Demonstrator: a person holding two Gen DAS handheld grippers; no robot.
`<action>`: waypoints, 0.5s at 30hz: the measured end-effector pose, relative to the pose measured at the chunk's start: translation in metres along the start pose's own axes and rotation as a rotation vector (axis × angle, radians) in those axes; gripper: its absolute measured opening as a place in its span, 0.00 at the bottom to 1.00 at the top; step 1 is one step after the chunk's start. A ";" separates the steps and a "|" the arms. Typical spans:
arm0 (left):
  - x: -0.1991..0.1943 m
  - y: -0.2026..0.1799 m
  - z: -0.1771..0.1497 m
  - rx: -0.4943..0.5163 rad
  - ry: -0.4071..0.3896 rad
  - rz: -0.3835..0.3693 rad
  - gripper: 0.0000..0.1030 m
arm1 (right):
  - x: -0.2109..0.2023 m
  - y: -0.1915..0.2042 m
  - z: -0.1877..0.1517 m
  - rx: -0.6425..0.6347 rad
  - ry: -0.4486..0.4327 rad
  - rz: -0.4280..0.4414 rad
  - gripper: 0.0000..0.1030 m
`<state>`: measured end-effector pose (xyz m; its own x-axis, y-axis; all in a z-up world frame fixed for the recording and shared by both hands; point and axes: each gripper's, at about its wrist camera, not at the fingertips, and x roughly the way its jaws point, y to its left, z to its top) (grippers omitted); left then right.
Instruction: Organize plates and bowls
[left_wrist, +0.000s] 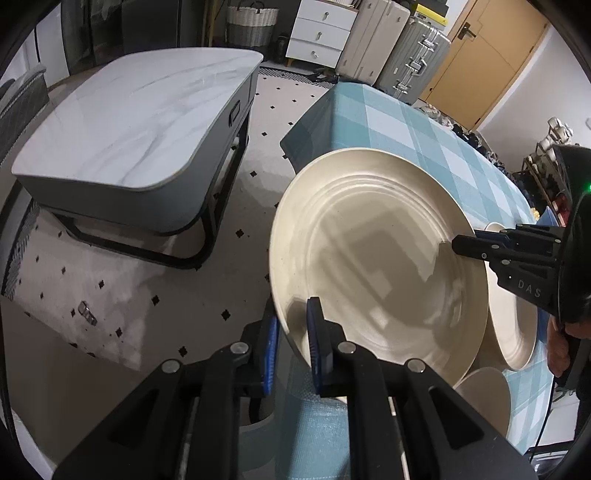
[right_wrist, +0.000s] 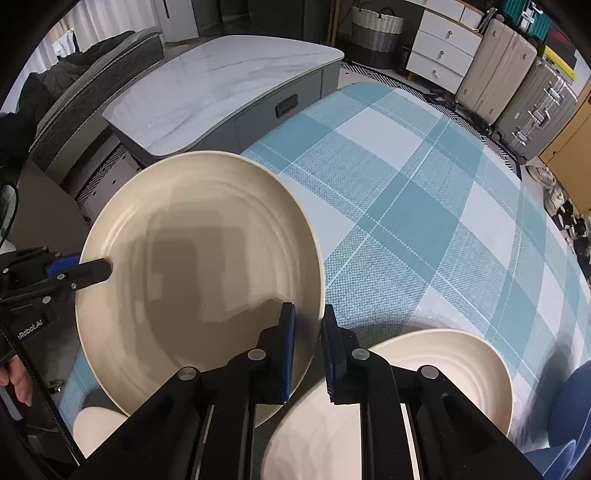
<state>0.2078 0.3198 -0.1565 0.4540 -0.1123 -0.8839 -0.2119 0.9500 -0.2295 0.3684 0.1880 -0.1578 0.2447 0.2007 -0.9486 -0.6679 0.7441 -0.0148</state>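
The left hand-held gripper (left_wrist: 293, 343) is clamped on the near-left rim of a large cream round ceramic plate with ringed ridges (left_wrist: 373, 258), and the right hand-held gripper (right_wrist: 308, 343) is clamped on the opposite rim, so both pinch the same plate, which hangs tilted above the left end of the bench with the blue-and-white checked cloth (right_wrist: 424, 192). To do this step well, I judge both hands should move together and level the plate before lowering it, since two thin pinches on a smooth rim could slip or twist. The likely target is the second ridged cream plate (right_wrist: 436, 369) lying on the bench just right of and below the held one. Counted: two large plates, one smaller cream round dish (right_wrist: 96, 428) partly hidden underneath, bowl or plate I cannot tell, and part of a blue object (right_wrist: 570, 402) at far right.
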 end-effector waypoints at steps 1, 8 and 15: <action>-0.002 -0.001 0.001 0.004 -0.004 0.001 0.12 | -0.002 -0.002 0.001 0.014 0.000 0.008 0.12; -0.018 -0.004 0.005 0.010 -0.014 0.000 0.12 | -0.022 -0.005 0.003 0.054 -0.013 0.041 0.11; -0.033 -0.013 0.003 0.020 -0.014 0.003 0.12 | -0.046 -0.007 -0.001 0.060 -0.034 0.046 0.10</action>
<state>0.1983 0.3122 -0.1230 0.4652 -0.1054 -0.8789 -0.1960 0.9560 -0.2184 0.3613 0.1727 -0.1144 0.2392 0.2559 -0.9366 -0.6361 0.7701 0.0480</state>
